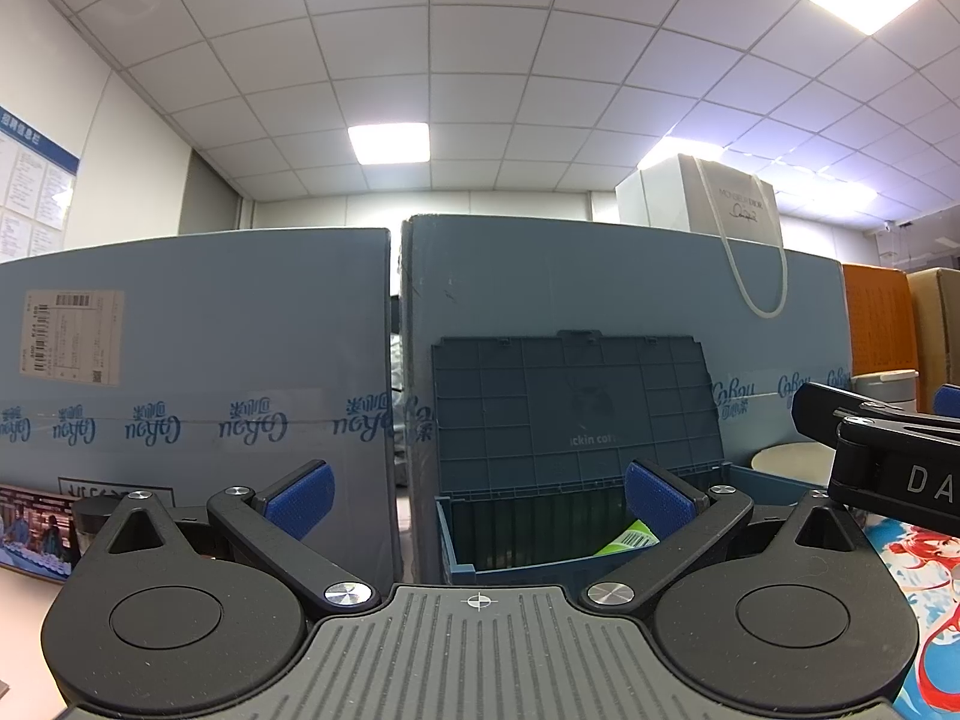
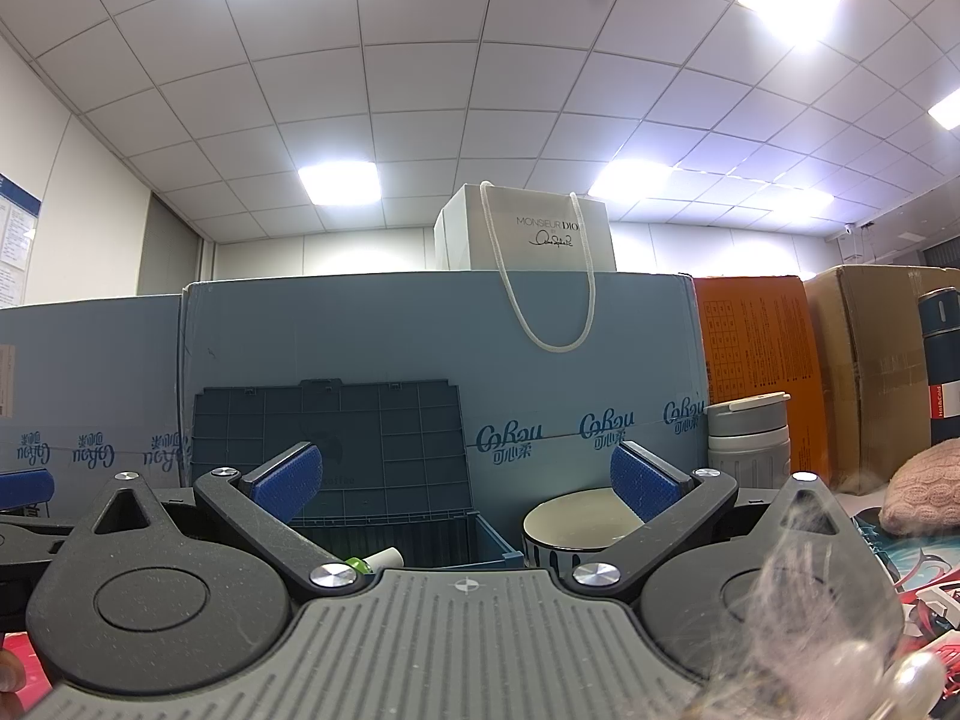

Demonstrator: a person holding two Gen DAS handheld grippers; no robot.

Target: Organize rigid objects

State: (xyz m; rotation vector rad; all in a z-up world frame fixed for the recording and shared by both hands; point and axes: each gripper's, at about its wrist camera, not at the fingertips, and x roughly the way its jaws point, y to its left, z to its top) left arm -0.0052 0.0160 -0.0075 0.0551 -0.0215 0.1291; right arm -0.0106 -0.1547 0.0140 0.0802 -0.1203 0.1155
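Note:
A dark blue plastic crate [image 1: 457, 546] stands with its ribbed lid [image 1: 576, 408] raised against the big cartons. My left gripper [image 1: 478, 504] hovers open just in front of it, nothing between the blue pads. A green and white packet [image 1: 630, 540] lies inside the crate. My right gripper [image 2: 467, 480] is open and holds nothing, with the crate [image 2: 492, 540] at lower left and a cream bowl [image 2: 576, 525] with a striped side just right of it. A white and green tube [image 2: 378, 561] shows in the crate. One of the right gripper's fingers [image 1: 840, 414] enters the left wrist view from the right.
Tall blue-grey cartons [image 2: 600, 360] wall off the back, with a white paper bag [image 2: 534, 234] on top. A grey lidded cup [image 2: 747, 438], a dark blue flask [image 2: 942, 360], a pink knitted item [image 2: 924, 492], and orange and brown boxes are at the right. A printed mat [image 1: 924, 564] covers the table.

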